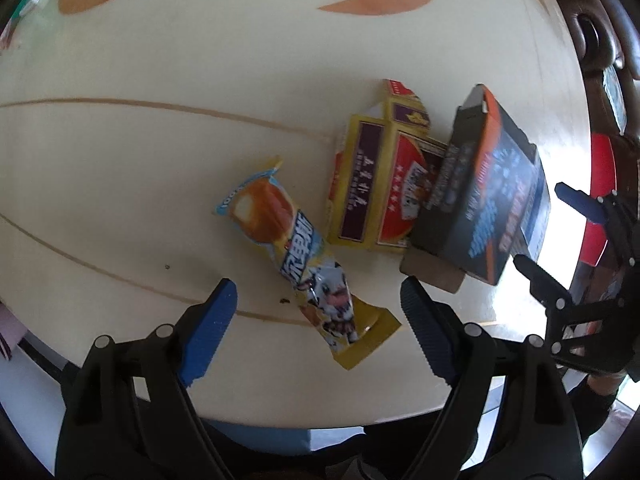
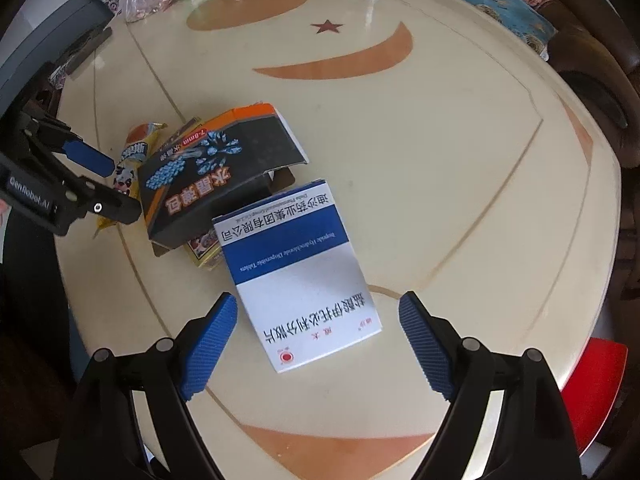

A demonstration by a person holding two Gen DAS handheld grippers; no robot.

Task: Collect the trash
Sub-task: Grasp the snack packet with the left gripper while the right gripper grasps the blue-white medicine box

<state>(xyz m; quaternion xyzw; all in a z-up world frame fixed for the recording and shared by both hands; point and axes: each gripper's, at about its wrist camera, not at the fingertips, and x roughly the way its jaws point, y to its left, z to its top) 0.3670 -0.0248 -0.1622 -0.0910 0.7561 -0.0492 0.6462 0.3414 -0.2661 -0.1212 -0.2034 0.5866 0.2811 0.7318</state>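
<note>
Lying on the round table (image 2: 440,160) are four pieces of trash: one snack wrapper (image 1: 296,256), one yellow carton (image 1: 372,184), one black box (image 2: 216,168) and one white-and-blue medicine box (image 2: 304,276). Left gripper (image 1: 316,304): jaws spread above the wrapper. Right gripper (image 2: 318,320): jaws spread astride the medicine box, pinching nothing.

Round cream table (image 2: 460,152) with orange inlays, red stool (image 2: 596,392) beside it.
</note>
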